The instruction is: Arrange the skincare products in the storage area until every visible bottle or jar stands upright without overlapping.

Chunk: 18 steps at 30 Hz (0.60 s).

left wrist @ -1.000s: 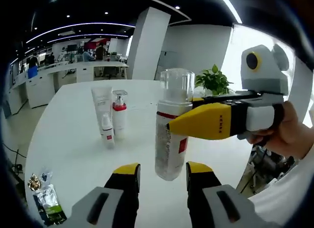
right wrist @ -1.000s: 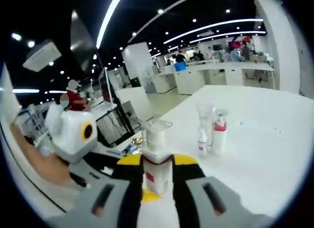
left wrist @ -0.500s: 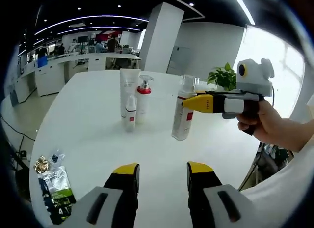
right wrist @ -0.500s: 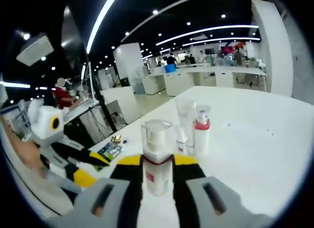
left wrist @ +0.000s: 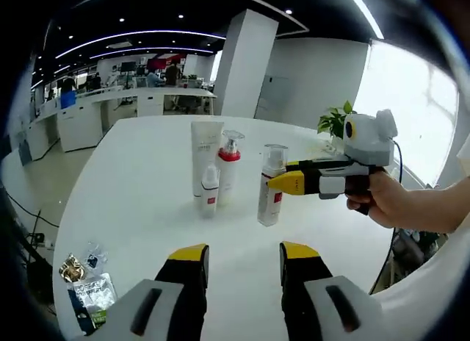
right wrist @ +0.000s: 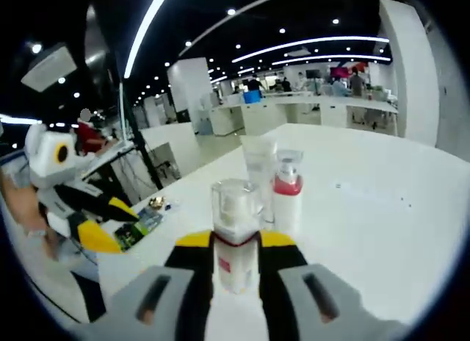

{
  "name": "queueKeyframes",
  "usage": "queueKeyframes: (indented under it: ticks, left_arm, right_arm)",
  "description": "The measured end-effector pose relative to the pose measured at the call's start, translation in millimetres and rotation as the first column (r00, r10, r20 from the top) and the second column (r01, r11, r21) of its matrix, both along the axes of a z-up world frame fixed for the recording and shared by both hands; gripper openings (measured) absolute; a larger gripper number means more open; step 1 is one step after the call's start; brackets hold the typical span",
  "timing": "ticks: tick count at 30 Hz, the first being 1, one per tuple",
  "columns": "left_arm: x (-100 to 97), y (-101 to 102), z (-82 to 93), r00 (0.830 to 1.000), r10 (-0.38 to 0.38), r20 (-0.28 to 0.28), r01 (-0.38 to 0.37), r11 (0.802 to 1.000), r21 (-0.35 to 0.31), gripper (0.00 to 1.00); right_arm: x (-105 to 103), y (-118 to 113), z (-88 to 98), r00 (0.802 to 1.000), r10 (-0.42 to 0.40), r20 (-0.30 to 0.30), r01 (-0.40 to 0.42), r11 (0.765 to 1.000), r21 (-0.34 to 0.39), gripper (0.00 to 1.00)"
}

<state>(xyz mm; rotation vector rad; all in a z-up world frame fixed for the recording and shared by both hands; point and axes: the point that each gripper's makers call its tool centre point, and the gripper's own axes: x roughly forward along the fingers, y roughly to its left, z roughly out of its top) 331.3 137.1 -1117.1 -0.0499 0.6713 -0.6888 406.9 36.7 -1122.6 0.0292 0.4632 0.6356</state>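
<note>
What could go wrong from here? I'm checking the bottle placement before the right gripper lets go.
1. The right gripper is shut on the clear-capped bottle, a tall narrow thing on the white table; a jerky release could tip it.
2. It stands close to the tube, the red-collared pump bottle and the small bottle; pushing further that way could knock them.
3. The left gripper is open near the table's edge, no help steadying.

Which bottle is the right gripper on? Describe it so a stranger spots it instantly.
On the white round table, find the cluster of three upright skincare items; the bottle stands just apart from it on the plant's side. It is the one with a clear cap and red label, clamped by the right gripper.
</note>
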Motion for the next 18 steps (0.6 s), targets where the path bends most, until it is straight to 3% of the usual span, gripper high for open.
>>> queueKeyframes:
  ticks: [6,18]
  left_arm:
    - [5.5,-7.1,9.7,0.999,-0.018,0.047,0.019,1.0,-0.021,0.39]
    - [17.0,-16.6,9.3,0.998,-0.046,0.045,0.047,0.999,-0.015,0.39]
  right_arm:
    - [8.9,-0.8,-15.2,1.0,0.015,-0.006,-0.015,1.0,-0.019,0.2]
    - [26.9,-0.9,-34.3,1.0,0.027,-0.003,-0.027,0.999,-0.04,0.2]
